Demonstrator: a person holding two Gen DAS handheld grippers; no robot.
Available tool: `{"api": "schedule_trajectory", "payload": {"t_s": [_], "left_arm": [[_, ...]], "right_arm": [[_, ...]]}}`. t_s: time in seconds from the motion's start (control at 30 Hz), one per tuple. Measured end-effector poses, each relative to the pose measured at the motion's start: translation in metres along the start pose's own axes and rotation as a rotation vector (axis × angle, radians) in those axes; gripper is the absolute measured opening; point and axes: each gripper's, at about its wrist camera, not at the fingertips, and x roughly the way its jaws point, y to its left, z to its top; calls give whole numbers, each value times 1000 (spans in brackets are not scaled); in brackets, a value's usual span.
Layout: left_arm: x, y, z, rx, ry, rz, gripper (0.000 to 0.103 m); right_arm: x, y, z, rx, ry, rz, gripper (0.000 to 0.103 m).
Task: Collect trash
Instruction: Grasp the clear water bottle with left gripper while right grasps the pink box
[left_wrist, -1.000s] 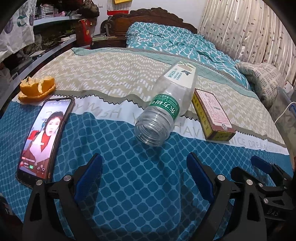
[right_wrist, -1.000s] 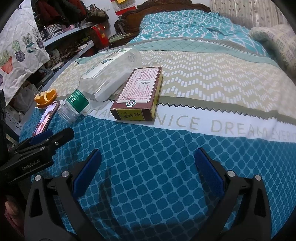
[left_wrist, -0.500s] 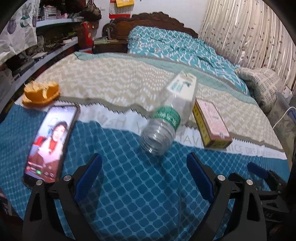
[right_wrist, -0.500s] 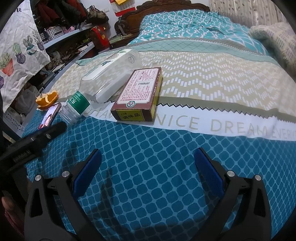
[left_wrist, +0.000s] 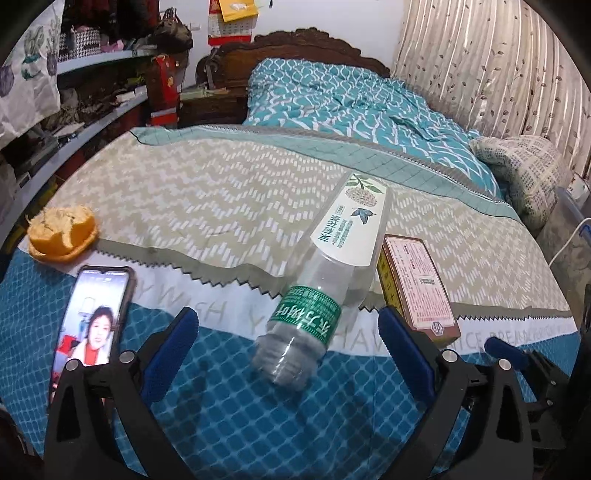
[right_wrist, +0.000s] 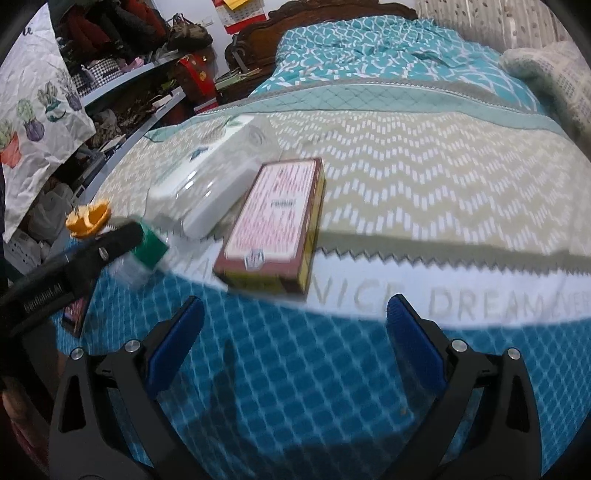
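An empty clear plastic bottle (left_wrist: 325, 273) with a green neck band lies on the bed, its capless mouth toward me. My left gripper (left_wrist: 288, 347) is open and its jaws are still opening. The bottle's neck lies between the blue pads (left_wrist: 173, 343), and neither pad touches it. A brown and pink carton (left_wrist: 417, 291) lies just right of the bottle. An orange peel (left_wrist: 61, 234) sits at the far left. My right gripper (right_wrist: 295, 343) is open and empty, a little short of the carton (right_wrist: 273, 225). Its view is motion-blurred and also shows the bottle (right_wrist: 207, 184) and the peel (right_wrist: 88, 218).
A phone (left_wrist: 92, 325) with a lit screen lies left of the left gripper. A folded teal quilt (left_wrist: 343, 99) and a pillow (left_wrist: 524, 173) are at the bed's far end. Cluttered shelves (left_wrist: 74, 122) run along the left, curtains (left_wrist: 498, 74) along the right.
Both grippers have moved forward over the bed. The bottle's neck now lies between the left pads, and the carton is closer to the right gripper.
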Motion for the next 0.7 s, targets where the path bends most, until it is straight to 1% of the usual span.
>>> {"api": "schedule_trajectory", "payload": {"t_s": [0.2,0.27,0.33,0.37,0.4,0.43,0.47,0.53,0.57,0.6,0.63,0.7], "left_arm": [[16,8,-2,-17,34,13,94],[19,13,-4,-30,40,10,90],[22,16,-4,-35,49,-15,74],[22,15,-4,-33,50,-21,70],[22,14,-4,-27,50,-27,59],[23,13,-4,-20,52,-31,56],[23,13,-5,-21,52,-23,55],[25,16,-5,-35,57,-39,54],[25,16,-6,-40,61,-48,53],[25,16,-7,-43,62,-53,52],[24,16,-8,-44,61,-55,50],[23,13,-12,-43,57,-55,48]], "right_arm": [[15,8,23,-32,3,-4,98],[22,12,28,-48,12,-9,98],[30,16,32,-58,24,-12,98],[34,16,34,-59,30,-9,97],[38,18,35,-60,37,-5,96],[42,20,35,-62,45,-2,93],[44,20,36,-62,48,0,93],[47,21,37,-74,37,-7,88],[47,21,37,-80,32,-11,84],[47,22,37,-91,28,-17,76],[46,23,37,-108,26,-3,72],[45,25,36,-128,21,-1,69]]}}
